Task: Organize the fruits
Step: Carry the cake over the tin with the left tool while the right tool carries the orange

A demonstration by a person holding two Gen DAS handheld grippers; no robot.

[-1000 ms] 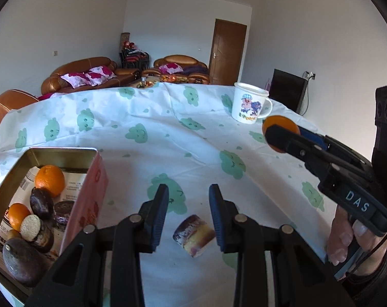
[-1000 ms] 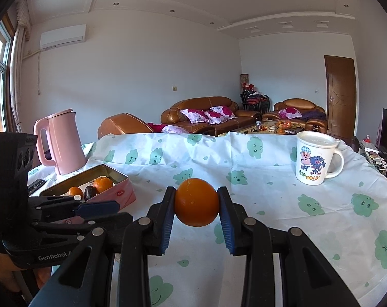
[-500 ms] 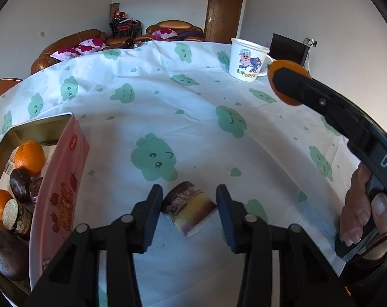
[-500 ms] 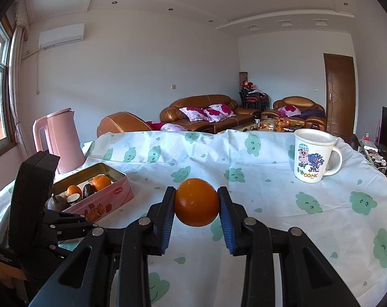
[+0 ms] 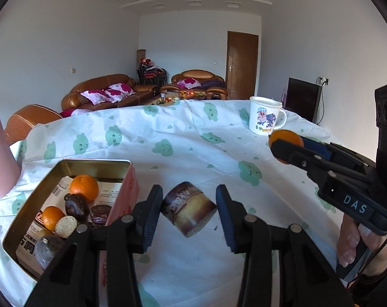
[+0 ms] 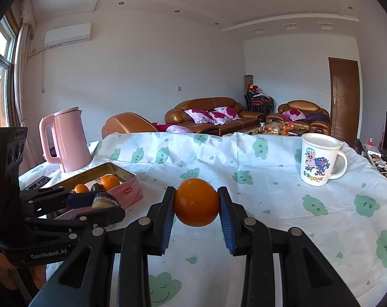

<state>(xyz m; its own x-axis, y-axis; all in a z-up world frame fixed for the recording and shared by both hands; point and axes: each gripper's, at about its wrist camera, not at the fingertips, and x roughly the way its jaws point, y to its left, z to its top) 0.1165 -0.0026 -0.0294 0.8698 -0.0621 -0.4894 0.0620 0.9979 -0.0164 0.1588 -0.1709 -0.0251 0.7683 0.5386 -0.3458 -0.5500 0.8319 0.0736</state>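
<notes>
The cake piece [image 5: 188,208] is up! A second ago it lay on the surface [image 5: 168,133] just ahead of the left gripper [image 5: 188,192]; those jaws have just been opening wider to take it, and now it sits clamped between them, clear of the cloth, just right of the pink tin [image 5: 96,162]. In that tin an orange [image 5: 84,188] waits among dark, round pieces. Over on the right, the right gripper [image 6: 196,195] hasn't budged, jaws tight on its own orange [image 6: 196,202], held above the surface. To my eye both pieces are picked, so dropping them into the tin comes next.
</notes>
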